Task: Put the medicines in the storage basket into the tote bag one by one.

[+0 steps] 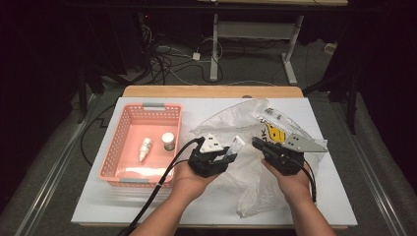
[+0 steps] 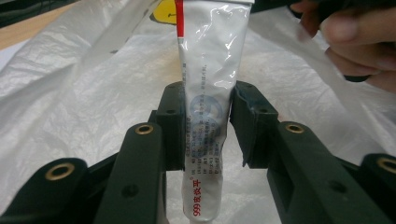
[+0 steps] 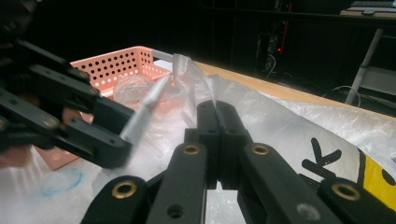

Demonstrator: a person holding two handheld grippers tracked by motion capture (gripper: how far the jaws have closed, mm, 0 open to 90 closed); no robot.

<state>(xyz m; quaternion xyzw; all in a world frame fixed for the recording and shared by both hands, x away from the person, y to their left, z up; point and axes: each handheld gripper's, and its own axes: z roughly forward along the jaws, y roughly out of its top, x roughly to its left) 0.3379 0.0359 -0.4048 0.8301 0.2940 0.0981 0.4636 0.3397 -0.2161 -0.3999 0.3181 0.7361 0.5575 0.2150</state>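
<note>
Leftmost, a pink perforated basket (image 1: 114,147) sat on the white tabletop (image 1: 93,204) and held a small white dropper bottle (image 1: 145,149) and a capped jar (image 1: 168,141), apart from each other. Right of it, the left tongs (image 2: 207,126) were clenched on a white ointment tube (image 2: 209,93) at mid-body, its crimped end pointing away and its lower end hanging toward the camera. Judged from its creased foil-like skin, the tube would be light, soft and easily dented, so the flat middle was the sensible place to grip. Beneath lay a crumpled translucent plastic bag (image 1: 255,184), probably slippery and limp. Farther right, the right tongs (image 3: 217,140) were closed, apparently pinching a fold of that bag. Beyond the tabletop's far edge, the dim room showed floor cables (image 1: 167,59) and a desk frame (image 1: 255,34).
</note>
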